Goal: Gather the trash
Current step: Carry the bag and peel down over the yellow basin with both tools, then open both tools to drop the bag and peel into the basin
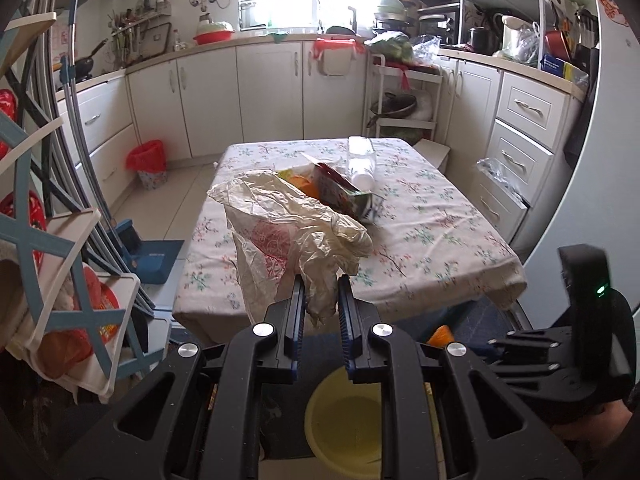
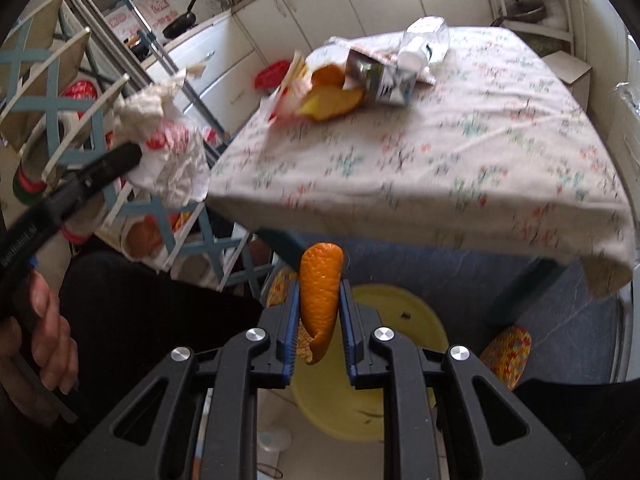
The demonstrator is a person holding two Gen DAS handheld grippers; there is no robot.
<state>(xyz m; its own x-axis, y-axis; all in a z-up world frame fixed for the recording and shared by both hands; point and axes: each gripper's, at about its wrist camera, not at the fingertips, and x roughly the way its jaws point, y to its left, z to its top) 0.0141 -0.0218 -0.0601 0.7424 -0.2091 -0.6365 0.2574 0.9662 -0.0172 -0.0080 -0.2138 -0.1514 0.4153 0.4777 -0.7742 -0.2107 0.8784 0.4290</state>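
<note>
left wrist view: left gripper [image 1: 320, 280] pinches a plastic bag [image 1: 292, 232] hiding table trash; right gripper [image 2: 320, 284] clamps orange peel [image 2: 320, 296].

The tablecloth [image 1: 432, 224] was off-white with a small floral print in green and pink. The crumpled plastic bag [image 1: 288, 232] was translucent cream with a red printed mark. The peel [image 2: 321, 300] was bright orange with a dimpled skin. The basin [image 2: 384, 308] below was pale yellow. The bin liner [image 1: 147, 155] by the cabinets was red. The dustpan [image 1: 154, 258] was blue, and the cabinets [image 1: 208, 96] were white.
</note>
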